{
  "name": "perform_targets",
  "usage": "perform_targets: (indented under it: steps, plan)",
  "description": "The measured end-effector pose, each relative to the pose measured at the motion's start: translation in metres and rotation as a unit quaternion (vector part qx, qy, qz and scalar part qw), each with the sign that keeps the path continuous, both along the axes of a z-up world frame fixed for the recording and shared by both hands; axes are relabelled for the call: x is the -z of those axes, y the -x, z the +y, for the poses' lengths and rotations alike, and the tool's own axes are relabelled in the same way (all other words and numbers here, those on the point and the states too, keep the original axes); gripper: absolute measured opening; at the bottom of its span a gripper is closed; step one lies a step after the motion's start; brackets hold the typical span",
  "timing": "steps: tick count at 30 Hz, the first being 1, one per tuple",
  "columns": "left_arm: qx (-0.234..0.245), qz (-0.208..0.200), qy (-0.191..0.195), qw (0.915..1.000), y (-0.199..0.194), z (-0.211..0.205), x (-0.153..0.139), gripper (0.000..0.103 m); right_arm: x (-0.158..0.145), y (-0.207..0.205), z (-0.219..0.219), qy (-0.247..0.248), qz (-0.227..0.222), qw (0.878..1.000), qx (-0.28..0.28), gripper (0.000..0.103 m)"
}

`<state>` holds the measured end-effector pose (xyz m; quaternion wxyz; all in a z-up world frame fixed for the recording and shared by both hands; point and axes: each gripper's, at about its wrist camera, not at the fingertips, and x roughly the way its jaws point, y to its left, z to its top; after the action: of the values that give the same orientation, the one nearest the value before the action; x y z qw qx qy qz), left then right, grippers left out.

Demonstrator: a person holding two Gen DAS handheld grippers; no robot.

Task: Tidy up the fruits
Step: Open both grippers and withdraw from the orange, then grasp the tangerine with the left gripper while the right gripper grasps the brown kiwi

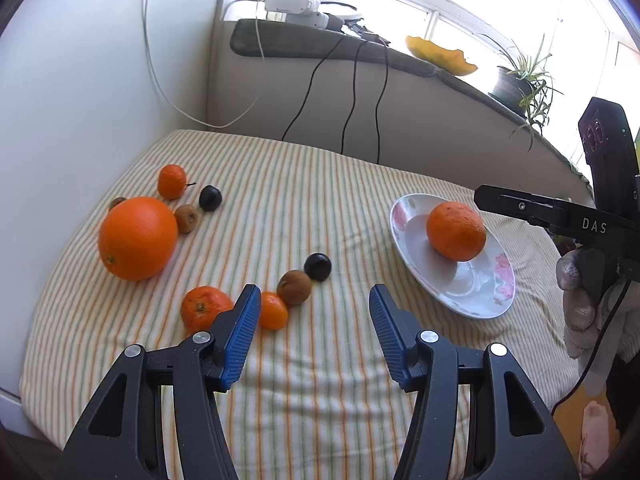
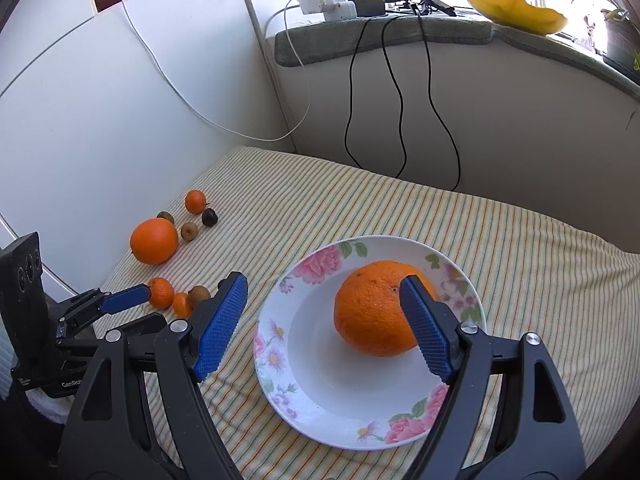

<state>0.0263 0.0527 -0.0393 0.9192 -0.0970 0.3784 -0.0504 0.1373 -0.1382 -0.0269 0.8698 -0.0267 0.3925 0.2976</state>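
Observation:
A white floral plate (image 2: pixel 320 392) (image 1: pixel 468 288) holds one large orange (image 2: pixel 376 308) (image 1: pixel 455 230). My right gripper (image 2: pixel 322 292) is open above the plate, its right finger in front of that orange. My left gripper (image 1: pixel 314 300) is open and empty over the striped cloth. Just beyond its left finger lie a mandarin (image 1: pixel 204 307), a small orange fruit (image 1: pixel 274 311), a brown kiwi-like fruit (image 1: pixel 294 287) and a dark plum (image 1: pixel 317 266). Farther left sit a big orange (image 1: pixel 137 237), a small mandarin (image 1: pixel 172 181), another brown fruit (image 1: pixel 187 218) and a second plum (image 1: pixel 210 197).
The striped cloth (image 1: pixel 304 208) covers the table, which stands in a corner of white walls. Black and white cables (image 2: pixel 396 92) hang from a windowsill with chargers, a yellow dish (image 2: pixel 516 10) and a potted plant (image 1: pixel 520 80). The right gripper shows at the left view's right edge (image 1: pixel 552 212).

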Motion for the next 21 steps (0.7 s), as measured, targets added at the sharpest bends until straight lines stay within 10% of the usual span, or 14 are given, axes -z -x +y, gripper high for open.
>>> perform_targets:
  steps: [8, 21]
  plan:
    - [-0.038, 0.012, 0.007, 0.9992, 0.018, 0.035, 0.017, 0.055, 0.010, 0.026, 0.052, 0.013, 0.001, 0.996, -0.089, 0.080]
    - [-0.048, 0.031, 0.034, 0.9978, 0.008, 0.056, 0.040, 0.042, 0.055, 0.024, 0.113, 0.028, 0.079, 0.990, -0.113, 0.046]
